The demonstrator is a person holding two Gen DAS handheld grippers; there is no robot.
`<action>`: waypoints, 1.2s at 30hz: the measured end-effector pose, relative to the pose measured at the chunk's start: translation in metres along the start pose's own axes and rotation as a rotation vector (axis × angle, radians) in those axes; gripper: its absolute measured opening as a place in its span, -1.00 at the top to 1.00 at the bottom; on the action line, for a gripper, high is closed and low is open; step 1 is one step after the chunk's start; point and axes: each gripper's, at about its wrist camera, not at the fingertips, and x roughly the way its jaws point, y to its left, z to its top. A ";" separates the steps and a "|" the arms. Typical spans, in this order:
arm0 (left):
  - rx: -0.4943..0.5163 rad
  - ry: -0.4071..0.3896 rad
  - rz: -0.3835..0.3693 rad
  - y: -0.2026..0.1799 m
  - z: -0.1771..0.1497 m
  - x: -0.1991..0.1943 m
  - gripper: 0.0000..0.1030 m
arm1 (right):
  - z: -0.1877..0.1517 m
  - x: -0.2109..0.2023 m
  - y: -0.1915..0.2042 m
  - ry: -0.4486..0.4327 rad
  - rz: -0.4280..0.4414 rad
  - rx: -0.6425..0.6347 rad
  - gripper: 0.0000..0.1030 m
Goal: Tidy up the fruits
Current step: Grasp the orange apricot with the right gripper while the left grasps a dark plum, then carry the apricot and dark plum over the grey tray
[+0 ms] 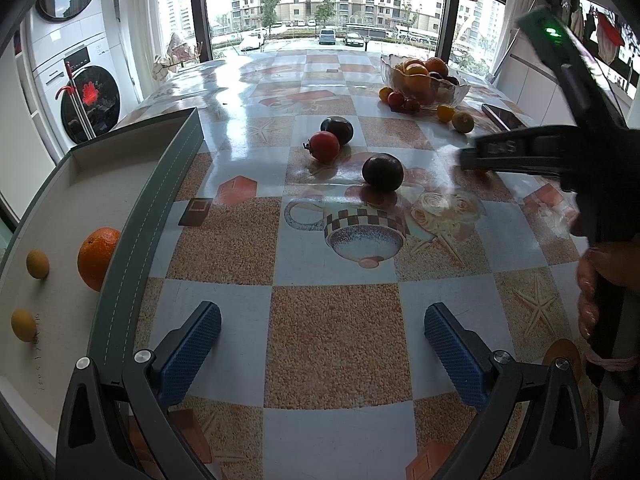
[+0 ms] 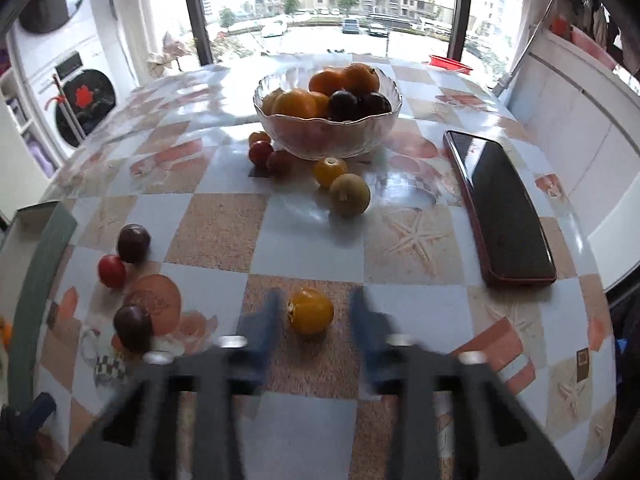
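Yellow fruit untouched between blurred, parted right gripper fingers; left gripper wide, empty.

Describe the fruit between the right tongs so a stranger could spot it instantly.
Start at the glass bowl of fruit near the window end of the table, then come straight toward the near edge, past the two small yellowish fruits. The yellow tomato lies alone between the blue fingers of the right tongs. Its neighbours to the left are red or dark purple.

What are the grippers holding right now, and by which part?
Nothing is held. The left gripper is open and empty; the right gripper has its jaws either side of a yellow fruit, not visibly pressing it.
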 end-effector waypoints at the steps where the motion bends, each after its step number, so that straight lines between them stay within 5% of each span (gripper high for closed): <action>1: 0.001 0.005 0.000 0.000 0.001 0.000 -0.98 | 0.000 -0.001 -0.004 0.002 0.024 0.016 0.56; 7: -0.010 0.077 -0.020 -0.008 0.025 0.014 -0.97 | -0.024 -0.021 -0.032 0.004 0.122 0.082 0.56; 13: -0.047 0.064 -0.023 -0.023 0.062 0.030 -0.97 | -0.051 -0.040 -0.046 0.002 0.163 0.100 0.56; 16: -0.063 0.085 -0.014 -0.030 0.074 0.043 -0.65 | -0.060 -0.045 -0.052 0.001 0.178 0.118 0.56; 21: -0.070 0.084 0.041 -0.037 0.079 0.052 -0.56 | -0.072 -0.053 -0.057 -0.004 0.192 0.131 0.56; 23: -0.065 0.056 0.042 -0.040 0.079 0.049 0.04 | -0.075 -0.055 -0.056 -0.005 0.194 0.132 0.56; 25: -0.040 0.050 0.023 -0.043 0.079 0.046 0.43 | -0.079 -0.057 -0.056 -0.004 0.194 0.131 0.56; 36: -0.024 0.035 -0.028 -0.008 0.019 -0.002 0.43 | -0.102 -0.070 -0.050 0.004 0.199 0.128 0.56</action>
